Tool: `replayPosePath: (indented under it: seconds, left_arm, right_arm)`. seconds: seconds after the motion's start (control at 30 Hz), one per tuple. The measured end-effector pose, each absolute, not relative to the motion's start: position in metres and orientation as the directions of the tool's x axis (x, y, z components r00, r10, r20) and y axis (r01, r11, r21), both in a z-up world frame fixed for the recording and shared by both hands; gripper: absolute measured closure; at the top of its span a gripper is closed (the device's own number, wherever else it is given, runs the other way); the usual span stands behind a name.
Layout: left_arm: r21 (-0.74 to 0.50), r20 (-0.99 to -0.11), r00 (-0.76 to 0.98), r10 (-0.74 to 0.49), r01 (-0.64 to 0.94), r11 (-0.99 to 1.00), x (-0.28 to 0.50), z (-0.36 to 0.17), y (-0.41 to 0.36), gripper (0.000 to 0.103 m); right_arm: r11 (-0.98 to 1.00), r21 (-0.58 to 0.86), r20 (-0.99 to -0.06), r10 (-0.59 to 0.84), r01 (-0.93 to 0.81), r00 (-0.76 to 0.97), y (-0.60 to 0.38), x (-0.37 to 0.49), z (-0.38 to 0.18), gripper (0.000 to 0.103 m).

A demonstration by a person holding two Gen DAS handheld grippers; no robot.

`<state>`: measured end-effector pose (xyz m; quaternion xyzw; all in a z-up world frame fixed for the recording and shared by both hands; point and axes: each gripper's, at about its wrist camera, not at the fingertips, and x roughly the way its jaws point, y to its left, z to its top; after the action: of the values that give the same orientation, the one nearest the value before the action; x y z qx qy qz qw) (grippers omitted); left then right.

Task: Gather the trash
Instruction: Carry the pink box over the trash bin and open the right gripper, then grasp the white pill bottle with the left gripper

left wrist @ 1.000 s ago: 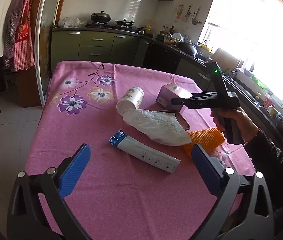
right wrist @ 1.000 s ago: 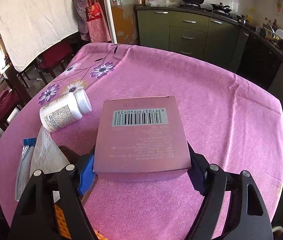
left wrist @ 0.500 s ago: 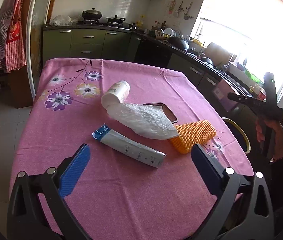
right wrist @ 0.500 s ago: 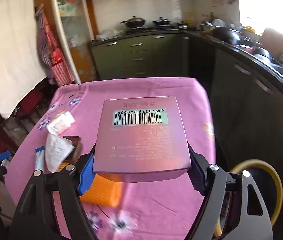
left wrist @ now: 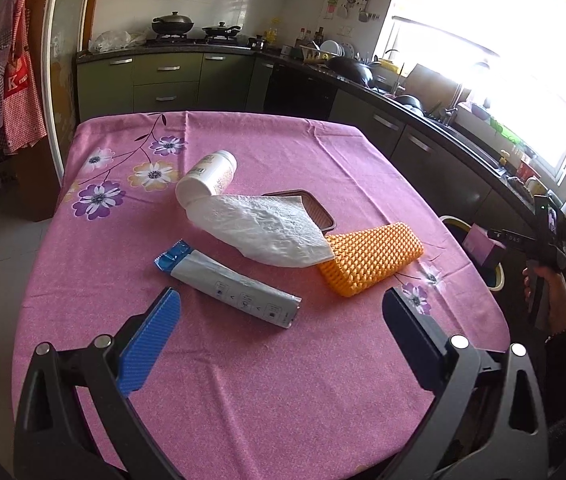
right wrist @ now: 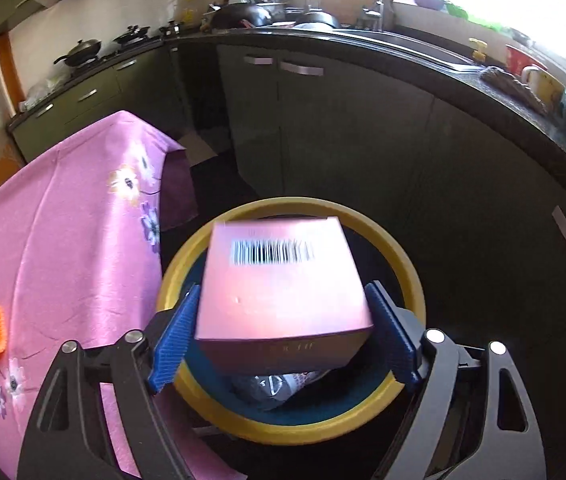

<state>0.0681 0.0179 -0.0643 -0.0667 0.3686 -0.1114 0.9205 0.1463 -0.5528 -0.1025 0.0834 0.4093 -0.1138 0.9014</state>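
Left view: my left gripper (left wrist: 279, 328) hovers over surface (left wrist: 243, 380), jaws wide, empty; box gone from surface. Right view: right gripper (right wrist: 283, 332) swung over yellow-rimmed bin (right wrist: 407, 272); jaws just opening, pink box (right wrist: 279, 284) blurred between them, slipping free.

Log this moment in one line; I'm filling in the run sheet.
step: drop box into bin | right jaws: just opening, box between, blurred | left jaws: open, empty, over table

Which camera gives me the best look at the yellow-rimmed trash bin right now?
The right wrist view: the trash bin fills the centre from above, with the pink box over its mouth between the right tongs, whose pads have just been opening. The left wrist view shows only a sliver of its rim past the table edge.
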Motion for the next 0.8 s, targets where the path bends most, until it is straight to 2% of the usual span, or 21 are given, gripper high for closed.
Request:
replayPosePath:
  seconds: [0.23,0.33,0.43,0.6,0.8]
  left_arm:
    - [-0.117,-0.726,0.65,-0.223,0.203,0.972,0.09,-0.078,0.017,0.007]
    - [-0.196,-0.773,0.587,-0.242,0.142,0.97,0.103,-0.089,0.027,0.007]
    - [-0.257,-0.783,0.565,-0.262,0.09,0.962,0.11,-0.095,0.035,0.007]
    - [-0.19,-0.778,0.592,-0.209,0.095,0.977,0.122,-0.078,0.035,0.007]
    - [-0.091,-0.799,0.579,-0.163,0.151,0.984,0.185,-0.051,0.037,0.007]
  right_arm:
    - [0.972,0.093,-0.728,-0.083,0.218,0.681,-0.531,0.132,-0.101,0.014]
    - [0.979,0.059,-0.721,-0.094,0.196,0.687,-0.517,0.127,-0.098,0.013]
    - [0.984,0.058,-0.72,-0.074,0.166,0.69,-0.505,0.125,-0.097,0.013]
    - [0.992,0.064,-0.724,-0.032,0.113,0.689,-0.489,0.132,-0.099,0.013]
    - [0.993,0.079,-0.729,0.0,0.085,0.685,-0.482,0.141,-0.106,0.013]
